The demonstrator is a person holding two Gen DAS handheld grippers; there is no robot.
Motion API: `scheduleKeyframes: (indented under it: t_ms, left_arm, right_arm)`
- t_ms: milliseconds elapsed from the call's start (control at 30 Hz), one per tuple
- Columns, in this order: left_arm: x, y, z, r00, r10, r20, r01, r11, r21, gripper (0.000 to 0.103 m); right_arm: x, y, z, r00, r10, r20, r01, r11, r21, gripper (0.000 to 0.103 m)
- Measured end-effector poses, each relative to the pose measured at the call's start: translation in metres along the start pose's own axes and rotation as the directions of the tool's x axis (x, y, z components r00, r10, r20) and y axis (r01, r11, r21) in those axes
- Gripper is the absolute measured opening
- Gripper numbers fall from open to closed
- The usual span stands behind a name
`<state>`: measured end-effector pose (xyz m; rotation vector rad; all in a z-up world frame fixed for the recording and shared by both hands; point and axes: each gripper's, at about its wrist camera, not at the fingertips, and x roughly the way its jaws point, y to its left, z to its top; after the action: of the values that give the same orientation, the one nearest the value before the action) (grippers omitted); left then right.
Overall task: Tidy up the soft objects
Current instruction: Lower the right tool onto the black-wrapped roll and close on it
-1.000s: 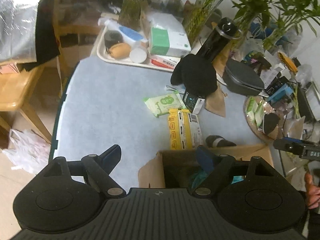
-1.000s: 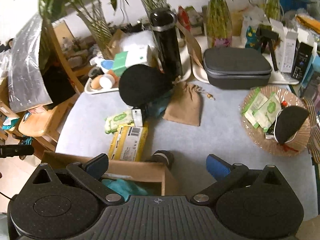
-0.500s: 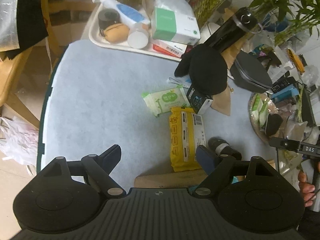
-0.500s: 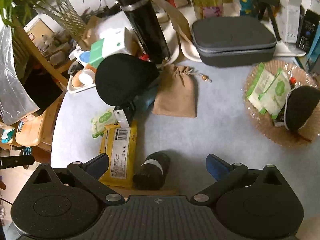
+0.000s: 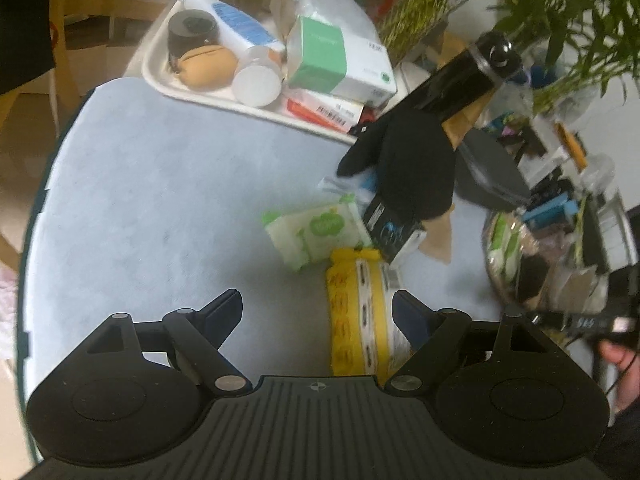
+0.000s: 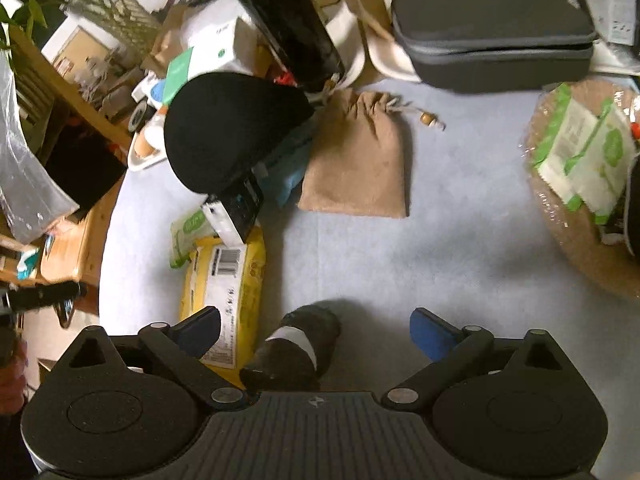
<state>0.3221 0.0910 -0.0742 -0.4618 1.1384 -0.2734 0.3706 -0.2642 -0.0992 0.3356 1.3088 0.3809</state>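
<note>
Step in hand: approach to pick-up; both grippers point down at the near table edge, nothing held yet.

Left gripper (image 5: pixel 316 312): jaws spread, empty; the yellow packet (image 5: pixel 362 312) lies flat between the fingertips, nearer the right one, no pad pressing on it.

Right gripper (image 6: pixel 316 326): jaws spread wide and have just been closing slightly; the rolled dark sock (image 6: pixel 298 350) with its pale band lies on the blue-grey table (image 6: pixel 420 248) between them, nearer the left finger, untouched. Judged next move: come lower, centre on the roll, then close across its width; it should compress easily.

Other soft items, left to right in the right wrist view: green wipes pack (image 6: pixel 186 236) beside the yellow packet; black cap (image 6: pixel 232 132) draped over a small dark box (image 6: pixel 240 208); tan drawstring pouch (image 6: pixel 356 160), flat, mid-table.

Containers:
- White tray (image 5: pixel 160 76), far left: spray bottle, dark jar, tan round pouch, white cup, green-and-white box.
- Wicker basket (image 6: pixel 576 232), right: green wipes packs and a dark, pale-edged item at its right edge.
- Grey zip case (image 6: pixel 492 36), far right: closed, contents unseen.
</note>
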Motion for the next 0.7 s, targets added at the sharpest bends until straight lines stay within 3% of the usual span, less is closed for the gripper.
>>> scheduleKeyframes:
  t_ms: [200,400,700]
  left_arm:
    - [0.010,0.005,-0.004,0.990,-0.058,0.131,0.060,0.998,-0.007,0.082]
    - [0.011,0.015,-0.008,0.969,-0.104,0.224,0.112,0.993,-0.023,0.082]
    - [0.021,0.014,-0.009,0.969,-0.108,0.224,0.104,0.994,0.030,0.082]
  right_arm:
    - [0.019,-0.005,0.007,0.995,0.086,-0.054,-0.088,0.995,-0.040,0.093]
    - [0.049,-0.005,0.013,0.981,0.122,-0.150,-0.132,0.989,-0.065,0.079]
    - [0.075,-0.003,0.006,0.940,0.162,-0.300,-0.170,0.985,-0.002,0.071]
